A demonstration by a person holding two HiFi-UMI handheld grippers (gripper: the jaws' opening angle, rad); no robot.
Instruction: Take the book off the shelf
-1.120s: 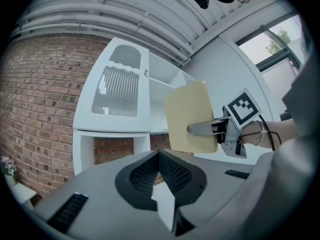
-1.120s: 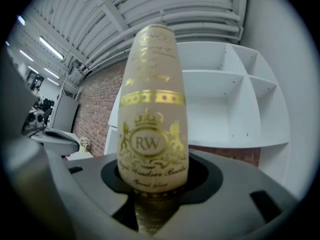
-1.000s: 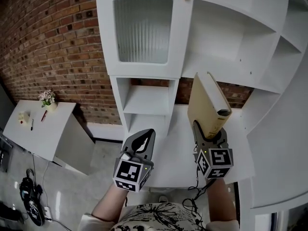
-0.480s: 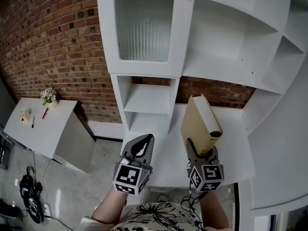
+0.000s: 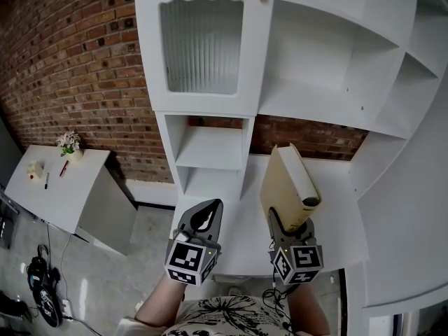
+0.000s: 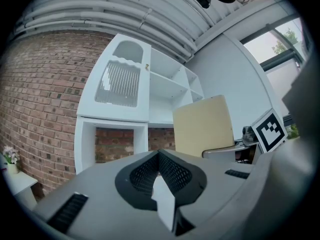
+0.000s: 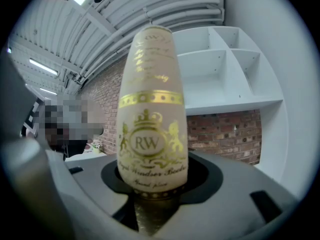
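Gilt crest shows only in the right gripper view; my right claw (image 5: 292,224) grips the cream book (image 7: 152,134), left claw (image 5: 208,212) clenched empty.

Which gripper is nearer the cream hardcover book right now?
Right. The right gripper is shut on the lower end of the cream hardcover book; the left gripper is shut and empty, apart from the book on its left.
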